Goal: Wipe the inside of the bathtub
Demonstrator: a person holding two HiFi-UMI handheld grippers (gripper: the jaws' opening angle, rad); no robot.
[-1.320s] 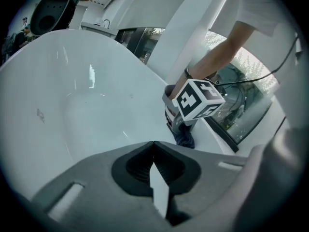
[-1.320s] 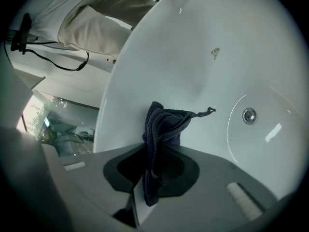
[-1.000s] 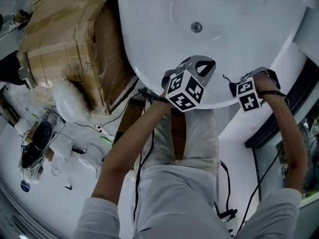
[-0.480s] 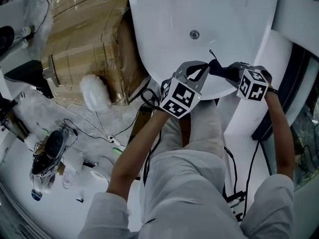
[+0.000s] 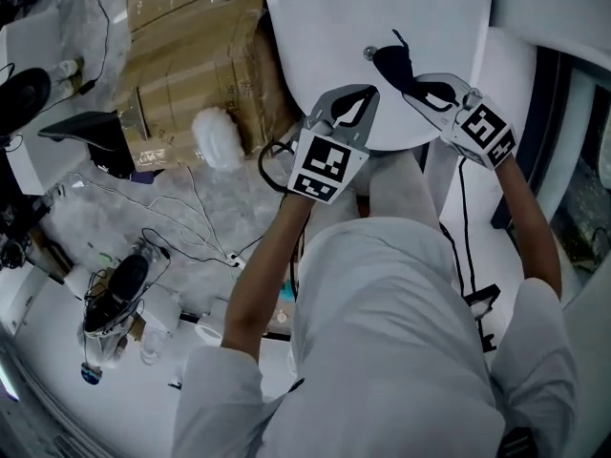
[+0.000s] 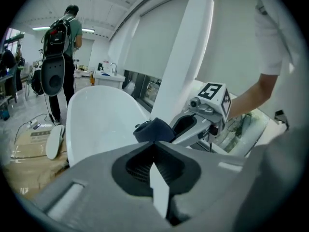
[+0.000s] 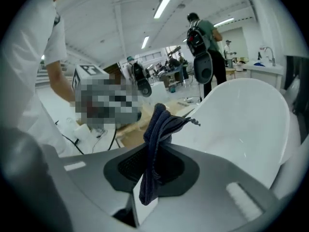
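The white bathtub (image 5: 410, 8) lies at the top of the head view, its drain (image 5: 368, 53) close to the near end. My right gripper (image 5: 412, 86) reaches over the near rim, shut on a dark blue cloth (image 5: 391, 63) that hangs just beside the drain. In the right gripper view the cloth (image 7: 157, 139) is pinched between the jaws and droops over them, with the tub's basin (image 7: 241, 124) beyond. My left gripper (image 5: 351, 103) hovers over the rim just left of the right one, shut and empty. Its own view shows the cloth (image 6: 153, 129) ahead.
A large wrapped cardboard box (image 5: 181, 55) stands against the tub's left side, with a white fluffy object (image 5: 218, 139) beside it. Cables and small gear (image 5: 115, 294) litter the floor at left. A dark window frame (image 5: 539, 113) runs along the right. A person with a backpack (image 6: 63, 42) stands beyond the tub.
Both grippers have moved forward over the tub's near rim. The right gripper has carried the cloth from outside the rim to beside the drain.
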